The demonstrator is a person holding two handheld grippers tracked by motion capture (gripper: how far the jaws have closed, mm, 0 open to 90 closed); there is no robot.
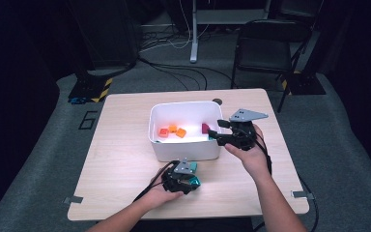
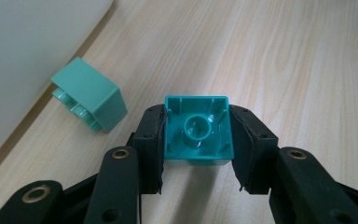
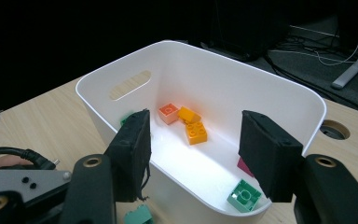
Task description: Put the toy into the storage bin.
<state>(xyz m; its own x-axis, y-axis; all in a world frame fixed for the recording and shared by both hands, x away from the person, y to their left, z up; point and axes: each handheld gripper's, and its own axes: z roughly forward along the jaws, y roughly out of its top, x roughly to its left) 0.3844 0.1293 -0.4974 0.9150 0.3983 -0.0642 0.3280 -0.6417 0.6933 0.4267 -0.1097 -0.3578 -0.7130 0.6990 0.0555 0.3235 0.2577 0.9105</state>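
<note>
Left gripper view: left hand-held gripper apparently clamping teal brick.

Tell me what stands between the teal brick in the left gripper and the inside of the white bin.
Only the bin's near wall stands between them. The left gripper grips the teal brick on the table in front of that wall, so the brick likely must go up over the rim. The bin's top is open.

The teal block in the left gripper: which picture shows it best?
The left gripper view: the teal block sits large between the left gripper pads, hollow underside toward the camera. In the high view it is a small teal patch under that gripper. The right gripper view looks into the white bin; I cannot pick the held block out there.
</note>
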